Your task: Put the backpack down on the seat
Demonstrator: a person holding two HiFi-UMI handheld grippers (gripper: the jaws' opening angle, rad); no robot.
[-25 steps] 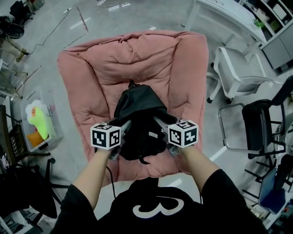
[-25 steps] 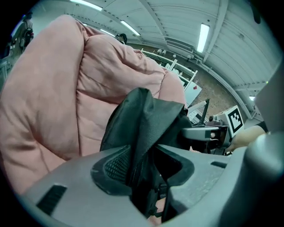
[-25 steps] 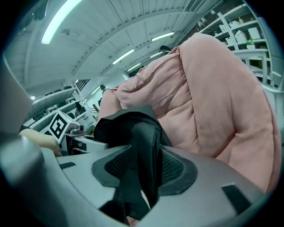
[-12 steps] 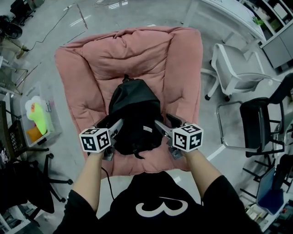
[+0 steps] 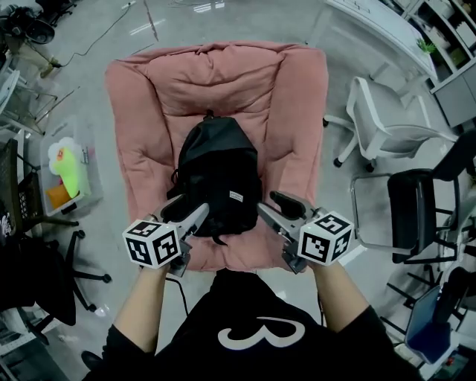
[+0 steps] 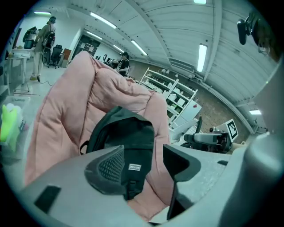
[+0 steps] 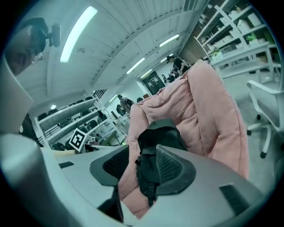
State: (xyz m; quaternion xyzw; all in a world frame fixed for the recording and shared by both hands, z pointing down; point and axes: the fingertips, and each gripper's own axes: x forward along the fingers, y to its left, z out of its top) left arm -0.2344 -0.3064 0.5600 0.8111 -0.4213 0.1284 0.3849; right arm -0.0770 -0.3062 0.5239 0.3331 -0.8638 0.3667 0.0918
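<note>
The backpack (image 5: 217, 178) lies in the middle of the pink seat (image 5: 290, 104), its top toward 12 o'clock. The left gripper (image 5: 190, 210) is at its 7 o'clock and the right gripper (image 5: 271, 204) at its 5 o'clock. Both pairs of jaws are wide but closing, and grip nothing.

The backpack (image 5: 217, 175) fills the middle of the seat (image 5: 294, 97); bare pink cushion either side leaves me room. On my right the white chair (image 5: 394, 134) and black chair (image 5: 413, 216) crowd in, plastic bin (image 5: 88, 182) on my left. Open floor (image 5: 245, 22) lies beyond.
</note>
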